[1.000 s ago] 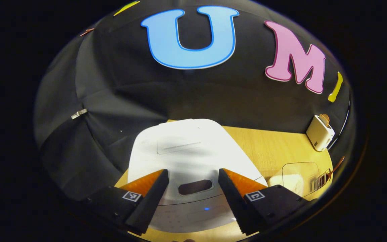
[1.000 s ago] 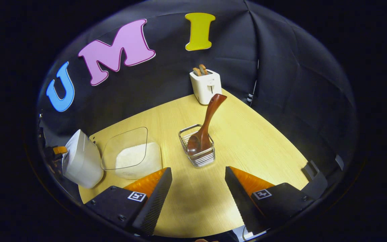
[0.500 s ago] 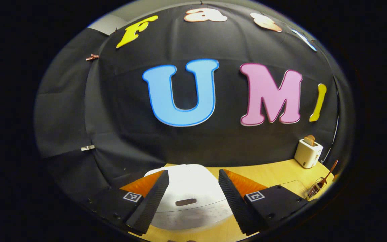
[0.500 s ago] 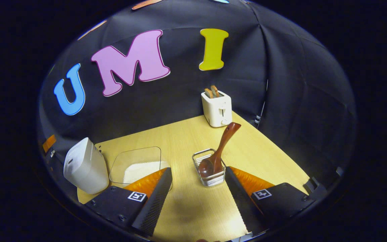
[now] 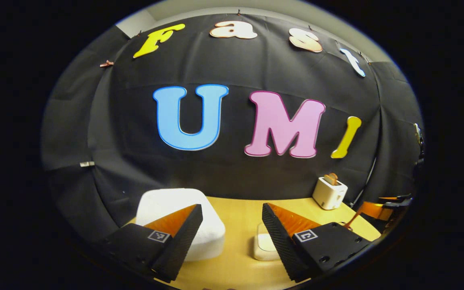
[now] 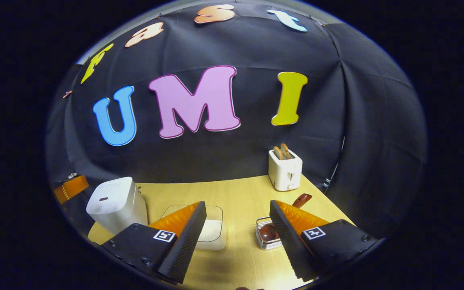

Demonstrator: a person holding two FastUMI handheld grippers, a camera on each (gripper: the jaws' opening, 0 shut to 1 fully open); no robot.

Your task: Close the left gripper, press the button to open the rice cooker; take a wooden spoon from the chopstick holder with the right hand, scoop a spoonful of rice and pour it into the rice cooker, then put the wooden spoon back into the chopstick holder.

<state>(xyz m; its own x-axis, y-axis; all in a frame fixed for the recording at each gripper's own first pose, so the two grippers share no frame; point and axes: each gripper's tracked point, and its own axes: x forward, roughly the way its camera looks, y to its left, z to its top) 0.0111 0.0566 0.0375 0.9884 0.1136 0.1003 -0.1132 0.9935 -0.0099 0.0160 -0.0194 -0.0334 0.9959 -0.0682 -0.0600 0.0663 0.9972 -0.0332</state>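
Nothing is begun: the rice cooker [image 6: 117,203] sits shut, both the left gripper [image 5: 232,237] and right gripper [image 6: 238,235] spread and holding nothing. Next, the left must pinch together and press the button.

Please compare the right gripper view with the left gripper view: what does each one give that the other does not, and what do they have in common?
The right gripper view adds the wire chopstick holder with the bowl of the wooden spoon inside it, and a close look at the right gripper, open. The left gripper view adds a close look at the left gripper, open. Both share the closed rice cooker, the clear rice container, the toaster and the table.
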